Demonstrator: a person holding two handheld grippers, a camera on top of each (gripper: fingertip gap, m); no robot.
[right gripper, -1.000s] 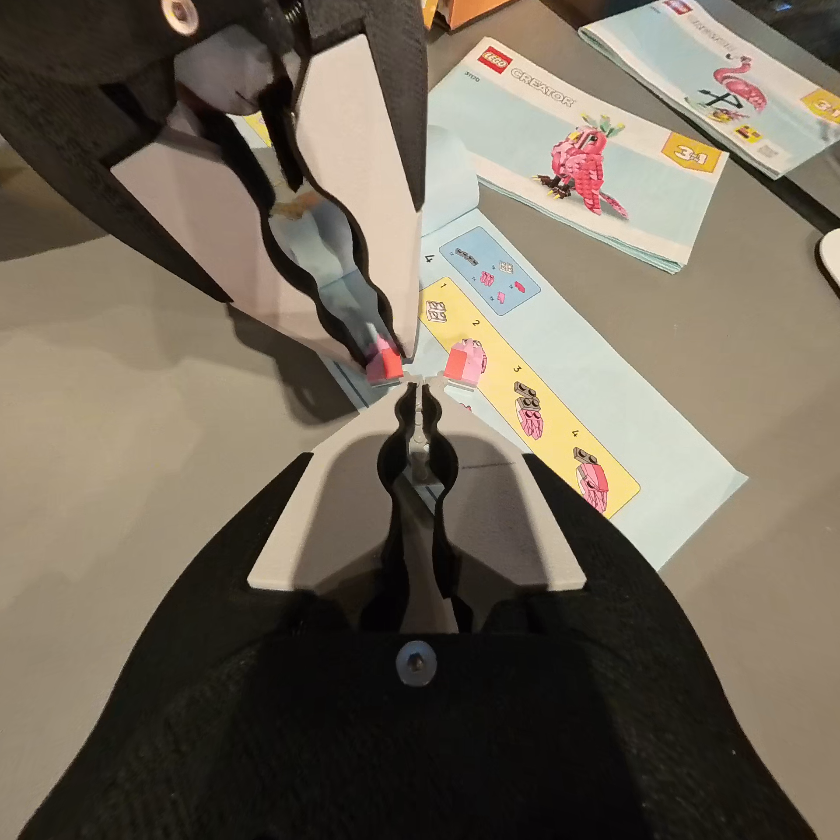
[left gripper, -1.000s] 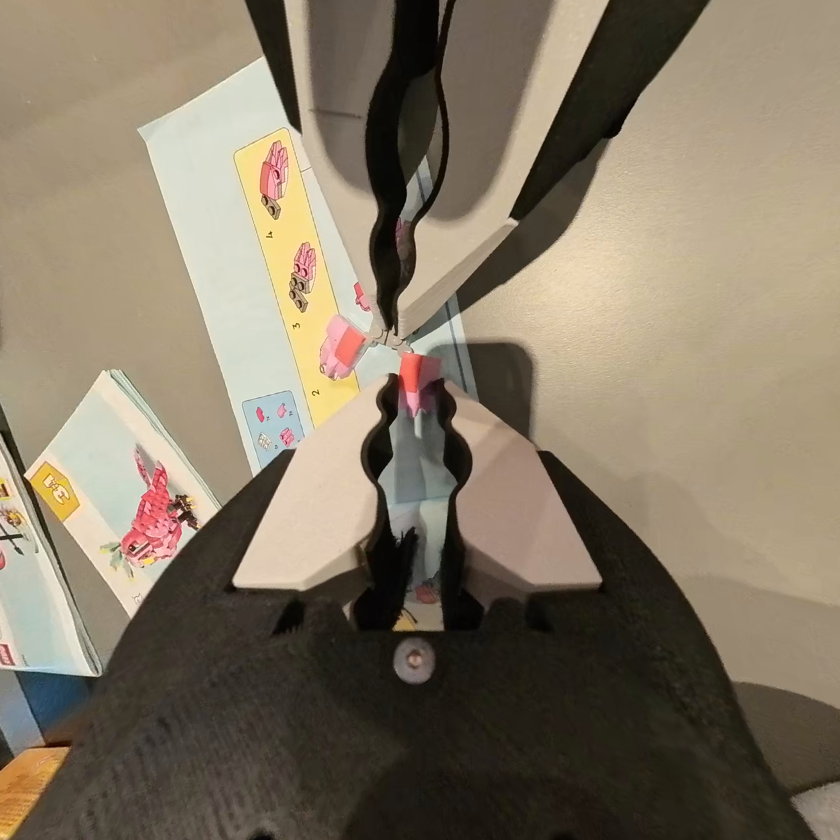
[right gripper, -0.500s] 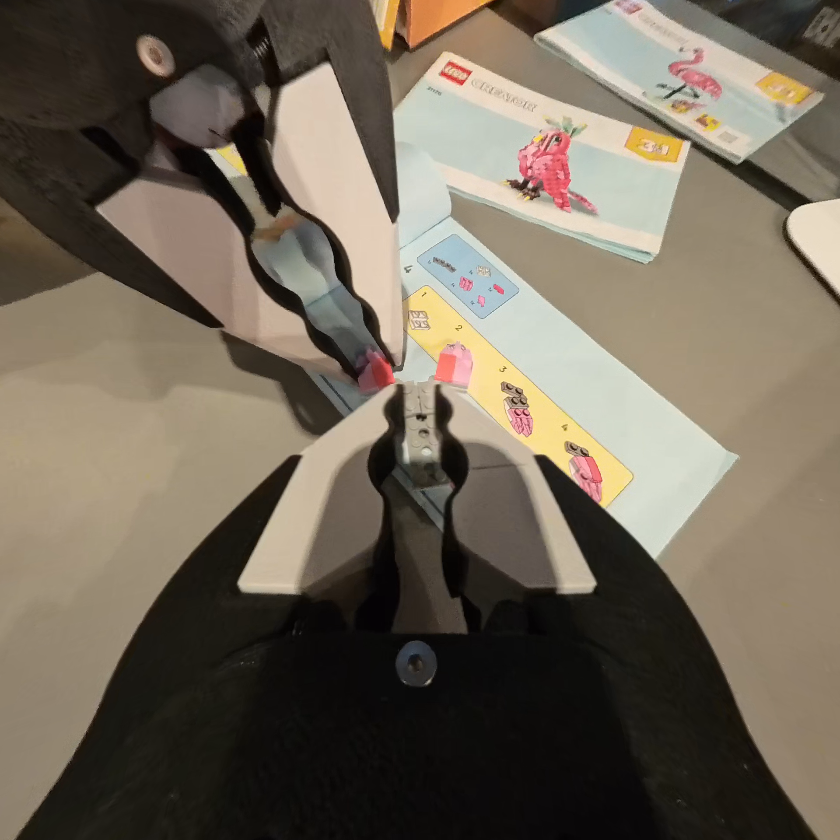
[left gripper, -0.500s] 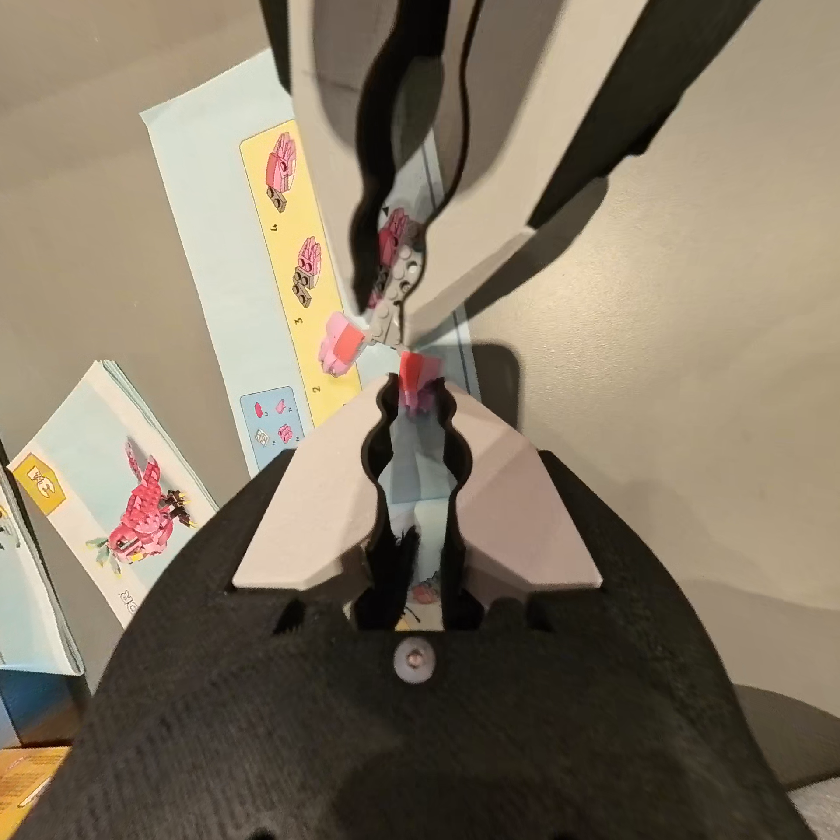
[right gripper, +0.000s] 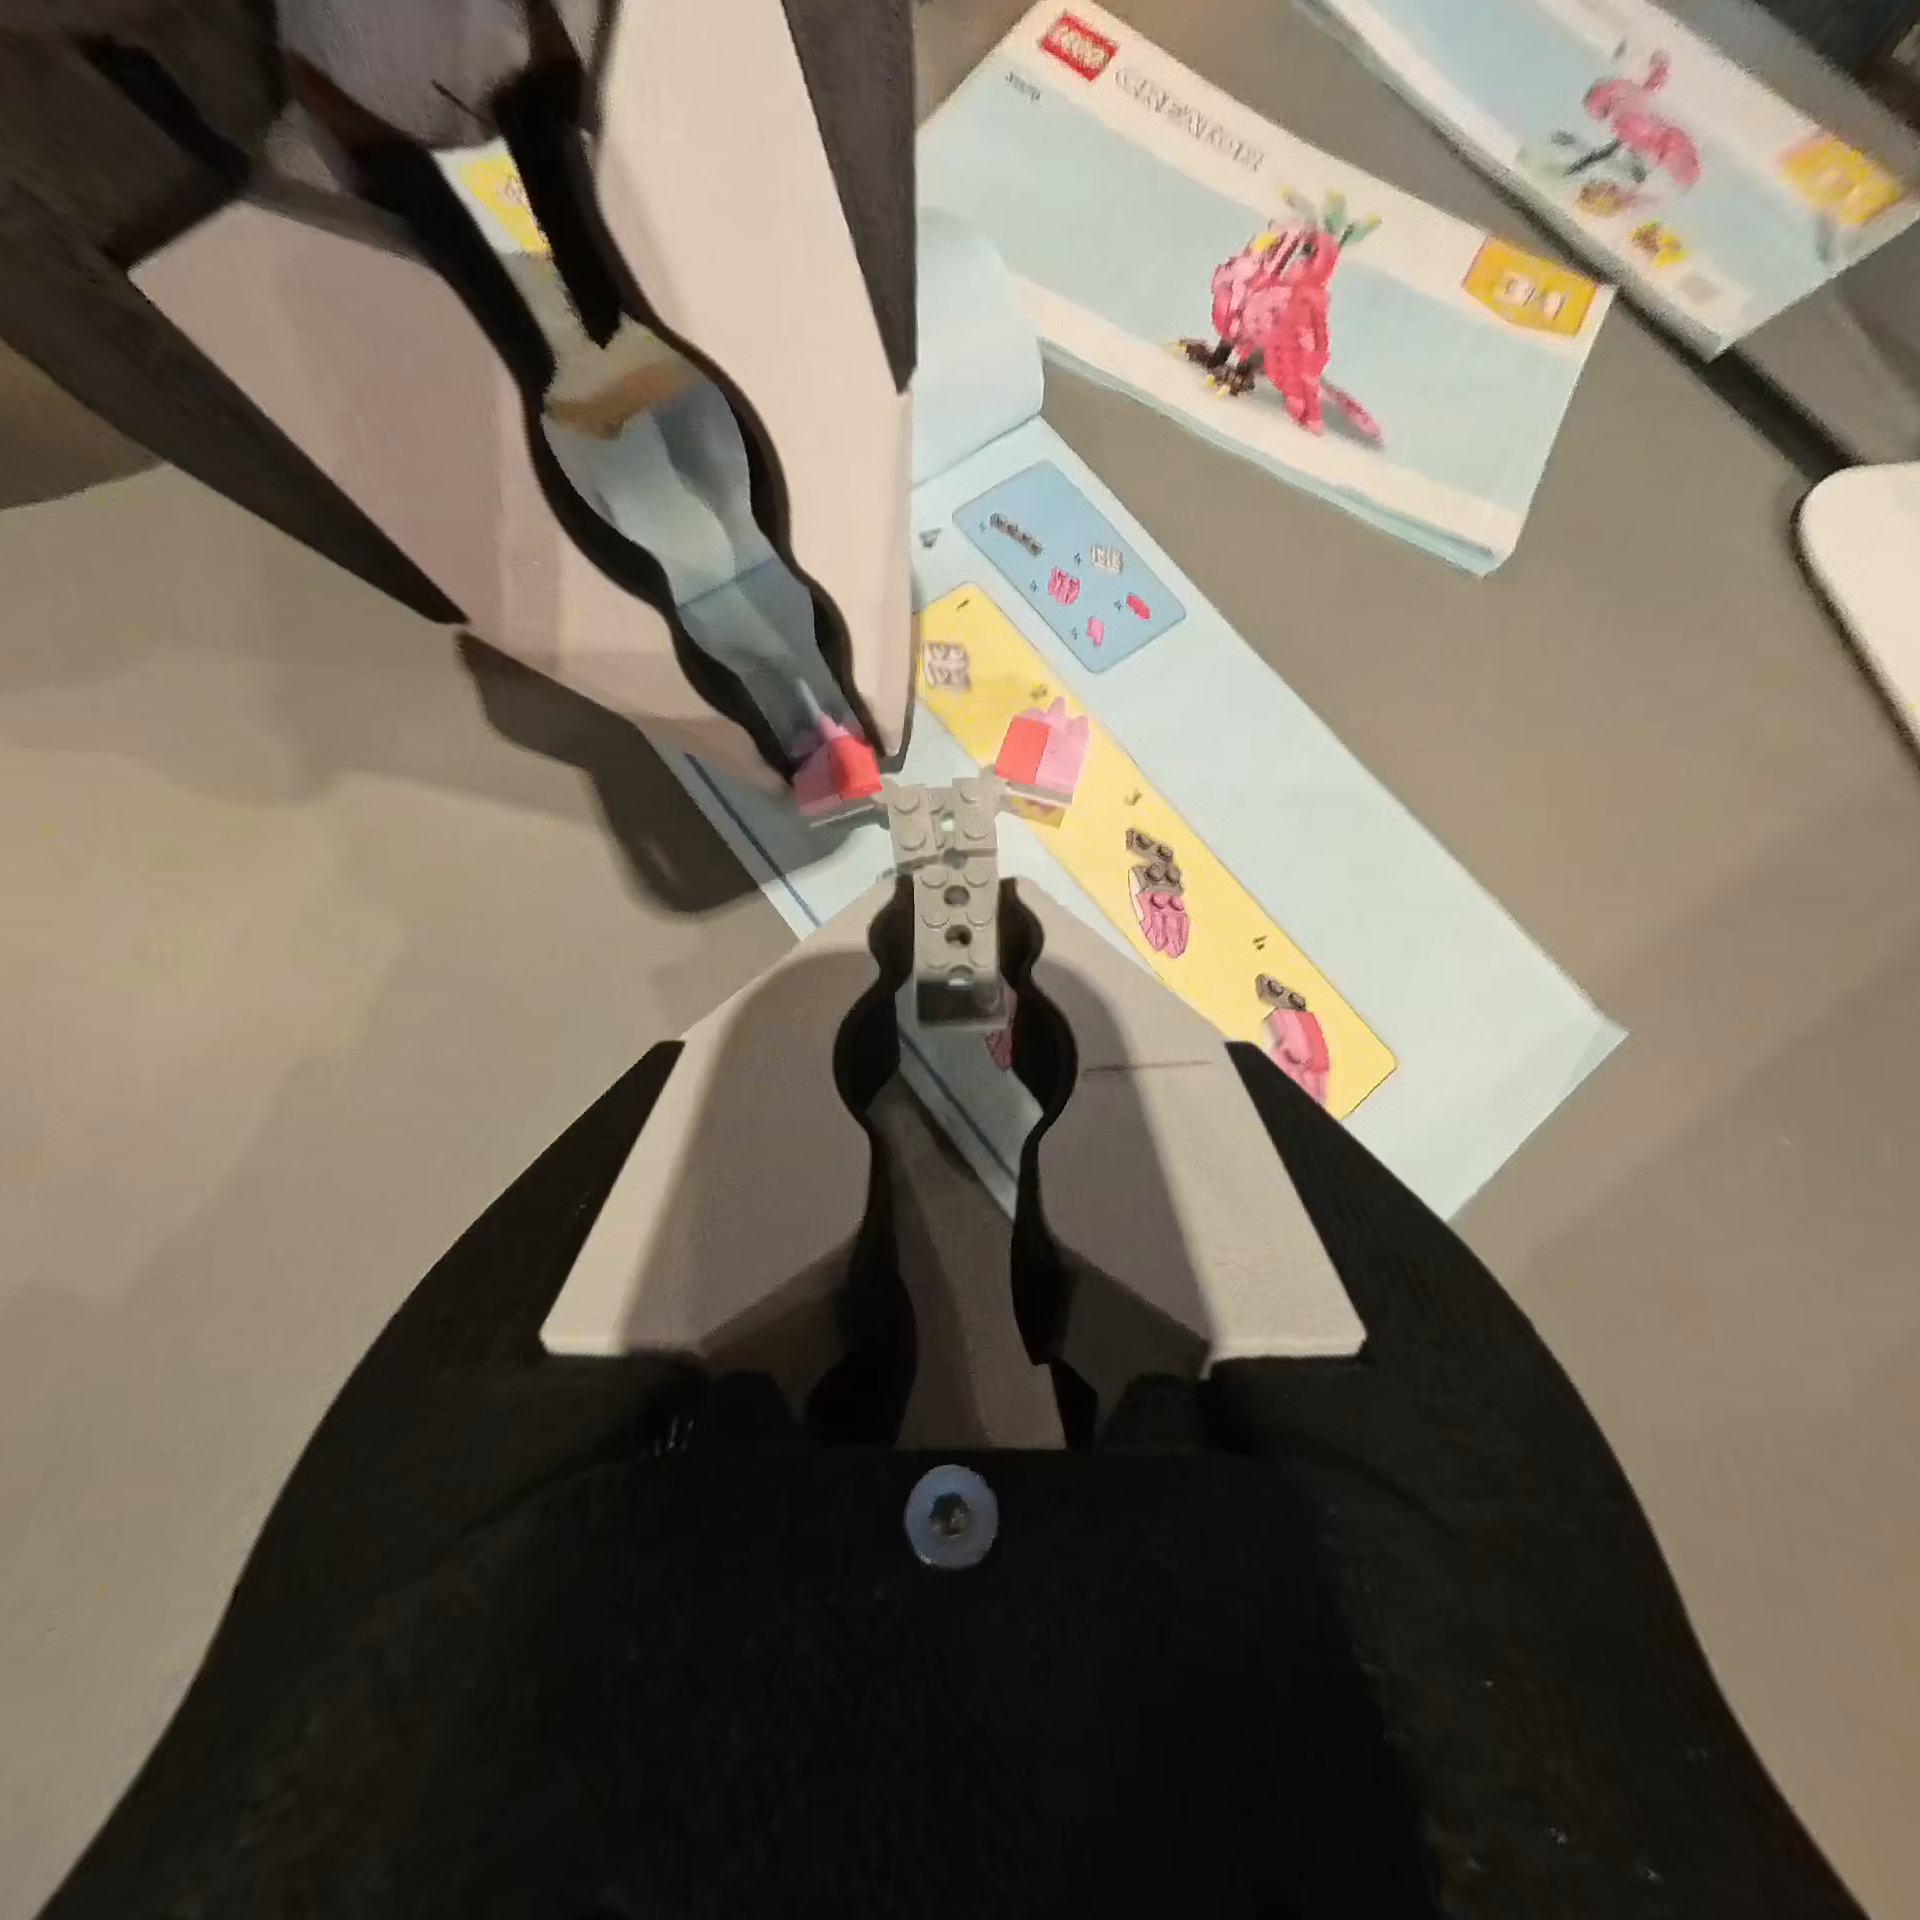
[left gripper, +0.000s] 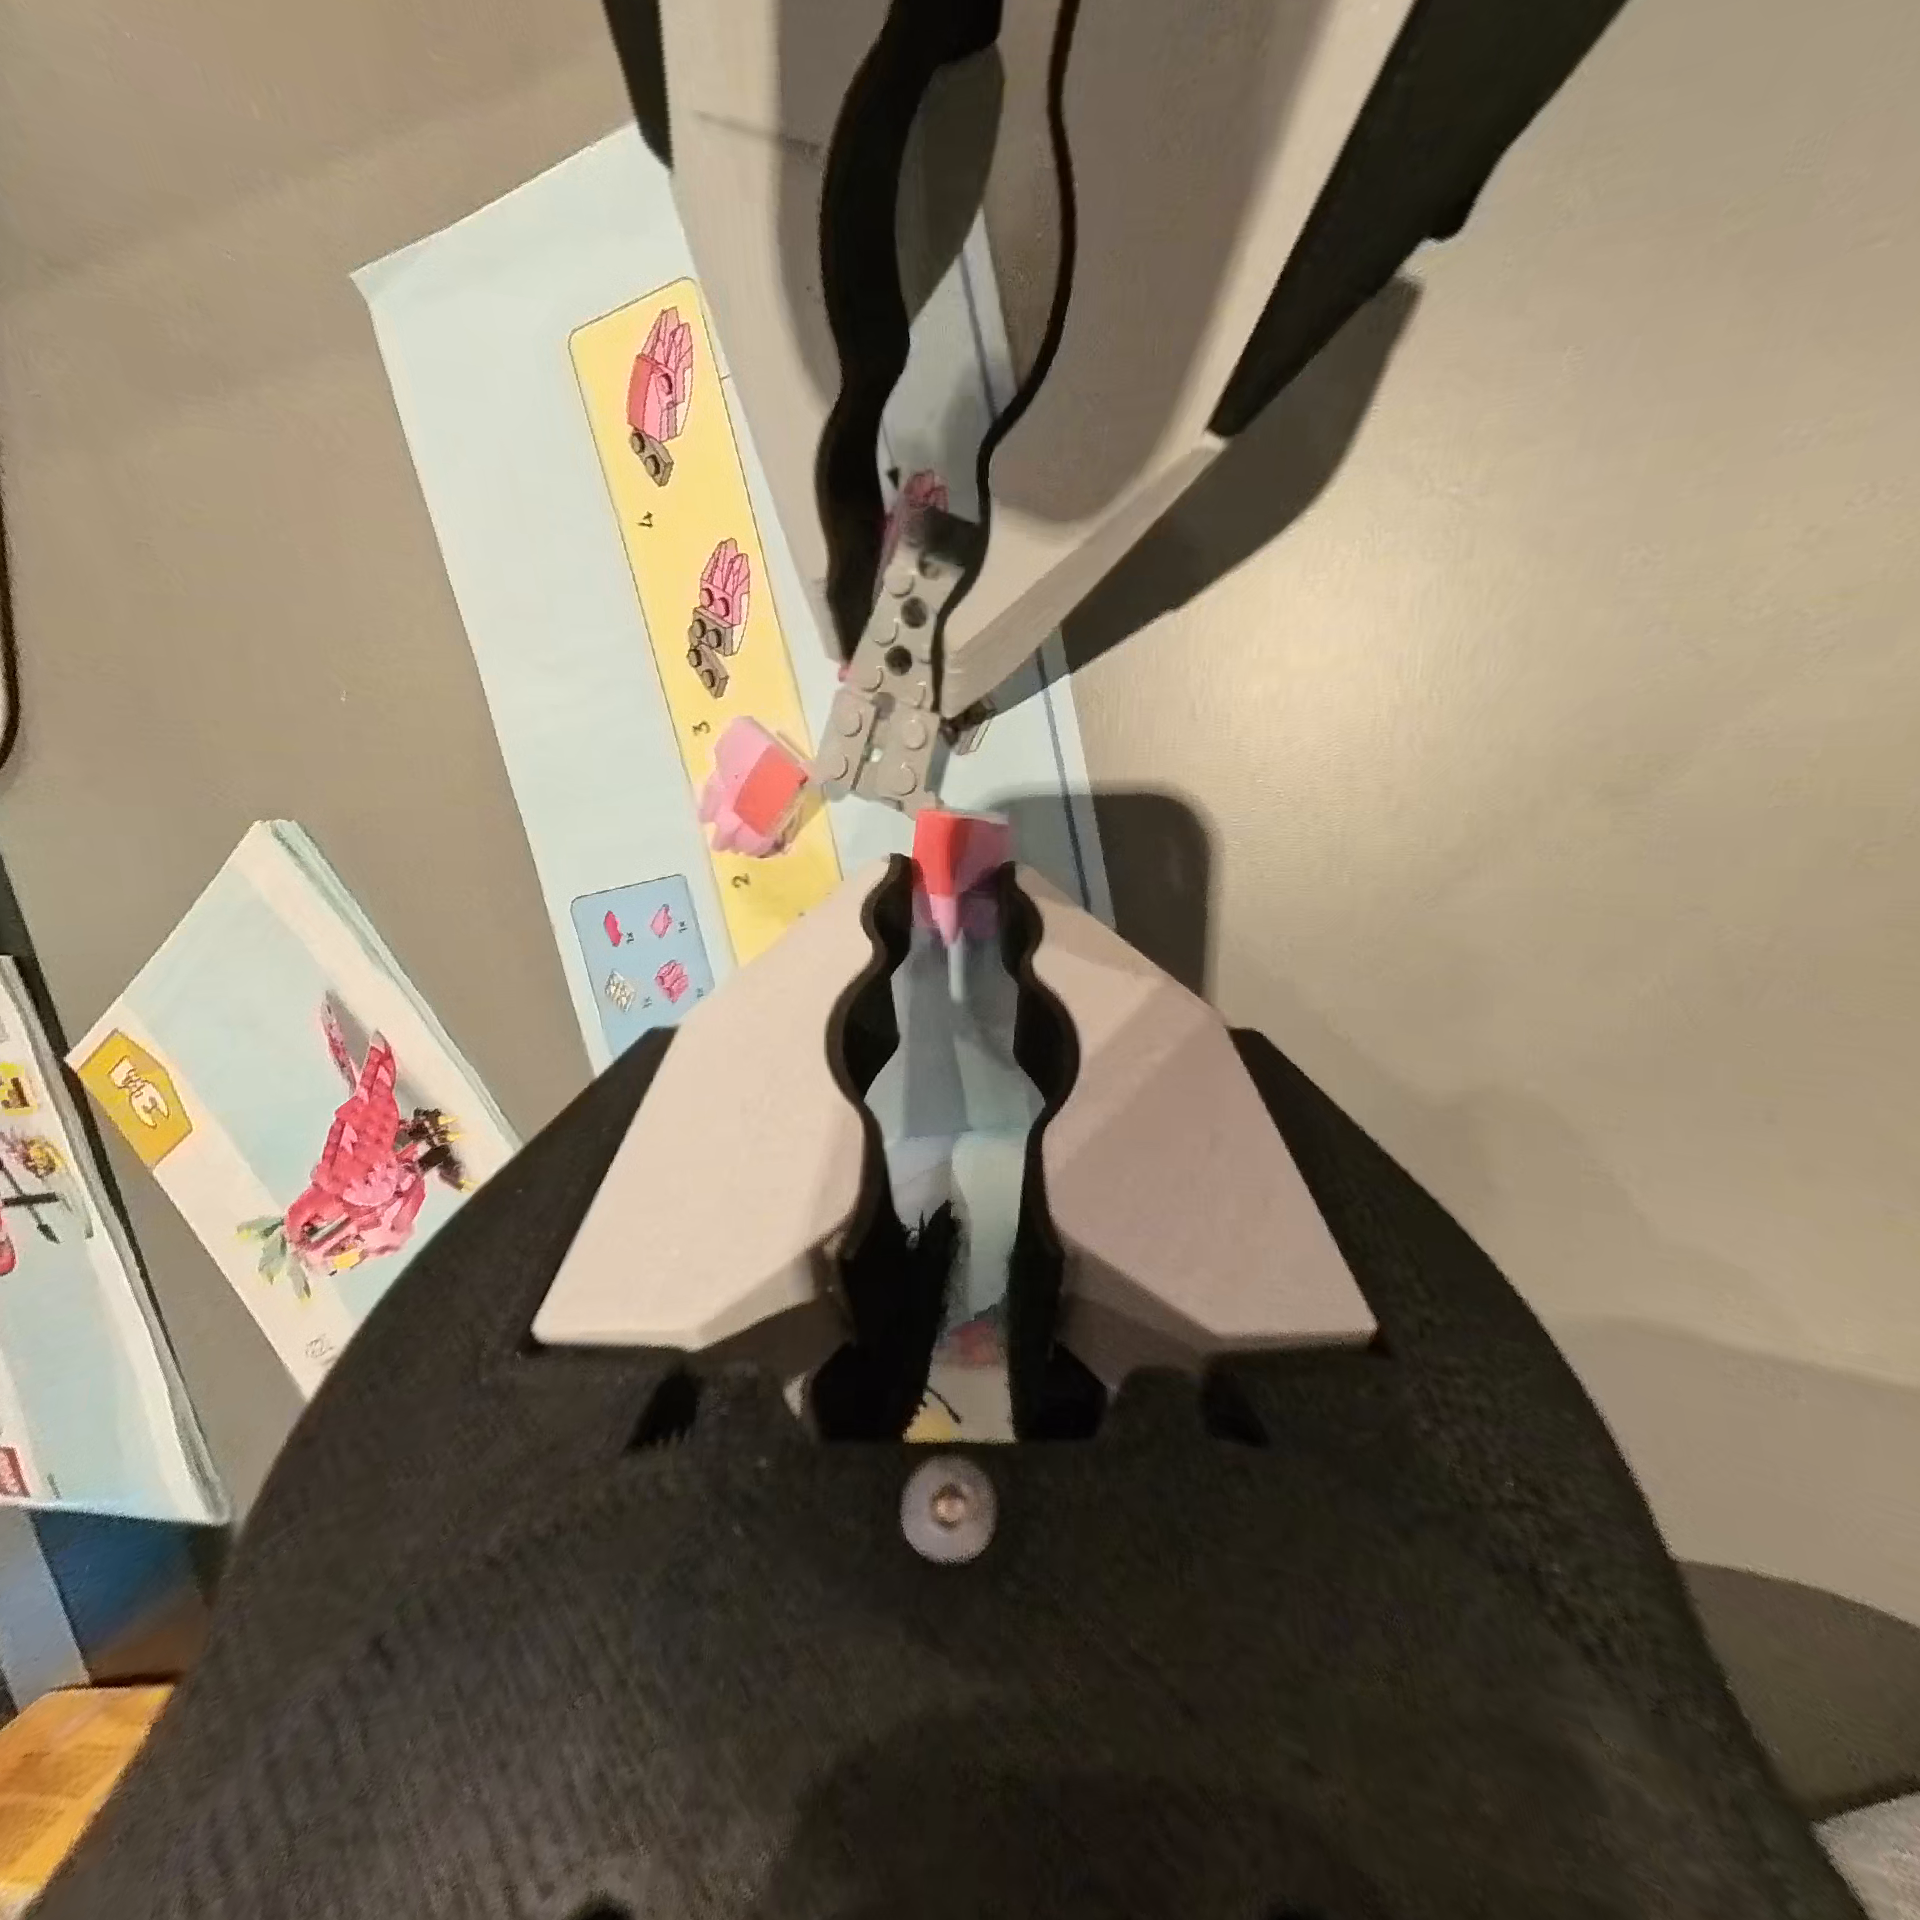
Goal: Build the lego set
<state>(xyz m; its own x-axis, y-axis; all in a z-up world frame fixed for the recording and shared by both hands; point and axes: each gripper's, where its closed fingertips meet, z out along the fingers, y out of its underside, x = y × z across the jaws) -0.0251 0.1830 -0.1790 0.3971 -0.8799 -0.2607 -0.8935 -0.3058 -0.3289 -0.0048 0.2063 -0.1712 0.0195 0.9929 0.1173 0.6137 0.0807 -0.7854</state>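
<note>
My left gripper (left gripper: pixel 952 883) is shut on a small red and pink lego piece (left gripper: pixel 951 844). In the right wrist view it (right gripper: pixel 844 756) comes in from the upper left with that piece (right gripper: pixel 836 781). My right gripper (right gripper: pixel 951 899) is shut on a grey studded plate assembly (right gripper: pixel 948 914) with a T-shaped far end. A pink and red piece (right gripper: pixel 1039 753) sits on one arm of the T. The held red piece is right at the other arm; I cannot tell if they touch. In the left wrist view the right gripper (left gripper: pixel 899 665) hangs from the top with the assembly (left gripper: pixel 902 665).
An open instruction sheet (left gripper: pixel 488 436) lies on the grey table (left gripper: pixel 1507 831) under both grippers. Two closed booklets (right gripper: pixel 1299 281) (right gripper: pixel 1662 156) lie beyond it in the right wrist view. A white object (right gripper: pixel 1870 582) is at the right edge. A blue box (left gripper: pixel 62 1600) is at lower left. My two grippers' fingertips are within a few centimetres of each other.
My right gripper has tilted the grey assembly, so its studded face now shows instead of its edge. The red piece in my left gripper stays close to the plate's end.
</note>
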